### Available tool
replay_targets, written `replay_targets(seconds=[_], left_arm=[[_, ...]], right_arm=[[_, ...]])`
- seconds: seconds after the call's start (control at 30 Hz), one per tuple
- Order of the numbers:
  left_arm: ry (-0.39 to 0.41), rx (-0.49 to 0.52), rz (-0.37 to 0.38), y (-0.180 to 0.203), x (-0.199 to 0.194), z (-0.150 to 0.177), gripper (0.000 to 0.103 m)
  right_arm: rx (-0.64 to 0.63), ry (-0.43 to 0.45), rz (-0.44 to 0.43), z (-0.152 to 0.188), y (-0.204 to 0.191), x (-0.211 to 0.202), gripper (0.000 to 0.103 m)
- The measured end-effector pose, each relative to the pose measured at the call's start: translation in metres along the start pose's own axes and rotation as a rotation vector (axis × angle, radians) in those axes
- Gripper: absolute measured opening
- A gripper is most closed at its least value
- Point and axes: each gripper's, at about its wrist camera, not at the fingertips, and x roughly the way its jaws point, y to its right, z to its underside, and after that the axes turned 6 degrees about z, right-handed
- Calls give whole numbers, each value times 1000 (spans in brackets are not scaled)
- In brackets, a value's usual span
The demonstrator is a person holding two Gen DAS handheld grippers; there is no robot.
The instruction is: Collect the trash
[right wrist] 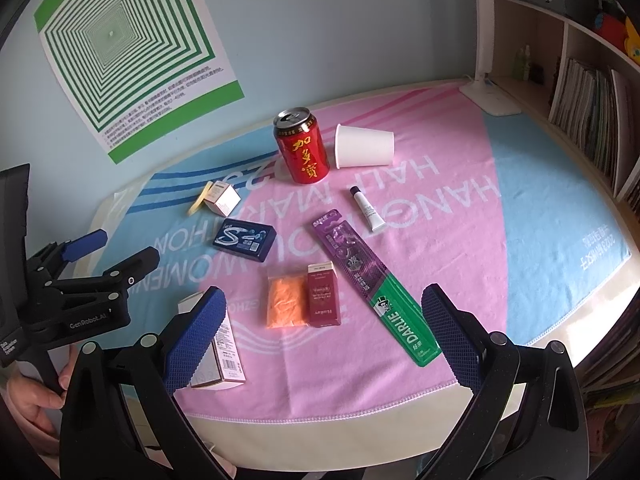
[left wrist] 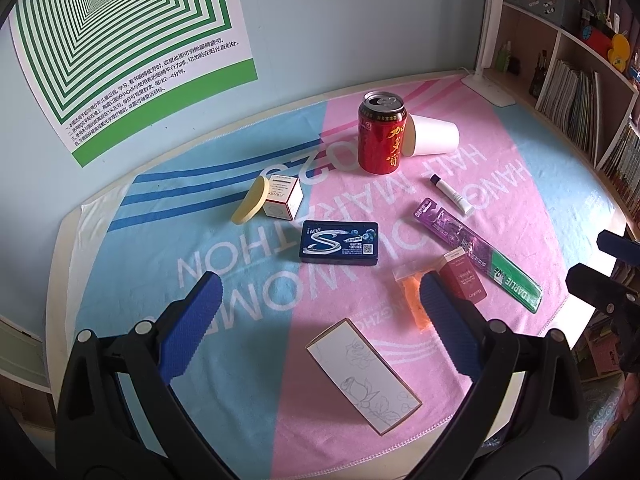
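Observation:
Trash lies scattered on a pink and blue towel (left wrist: 248,288): a red can (left wrist: 382,134) upright, a white paper cup (left wrist: 434,135) on its side, a blue gum box (left wrist: 340,243), a purple-green toothbrush pack (left wrist: 480,248), a small white tube (left wrist: 452,194), a dark red box (right wrist: 323,295), an orange packet (right wrist: 286,302). My left gripper (left wrist: 320,316) hovers open above a white flower-printed box (left wrist: 364,372). My right gripper (right wrist: 324,332) hangs open near the front edge, just short of the orange packet and red box. Both hold nothing.
A small white cube box (left wrist: 283,197) with a yellow sponge (left wrist: 252,200) sits at the left. A white lamp base (left wrist: 490,88) stands at the back right by a bookshelf (left wrist: 580,80). A green poster (left wrist: 120,40) hangs on the wall. A hand (right wrist: 28,396) holds the left gripper's handle.

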Motion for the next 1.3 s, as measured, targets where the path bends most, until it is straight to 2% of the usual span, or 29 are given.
replay_targets(seconds=[0.97,1.3], left_arm=[[-11,-2,-4,2,4,0,97],[-36,3,-13,-12,21,-6,97]], right_arm=[[-7,-9,-7,-2,-2,3,97],[-41,-10,-33,-15,-6,12,97]])
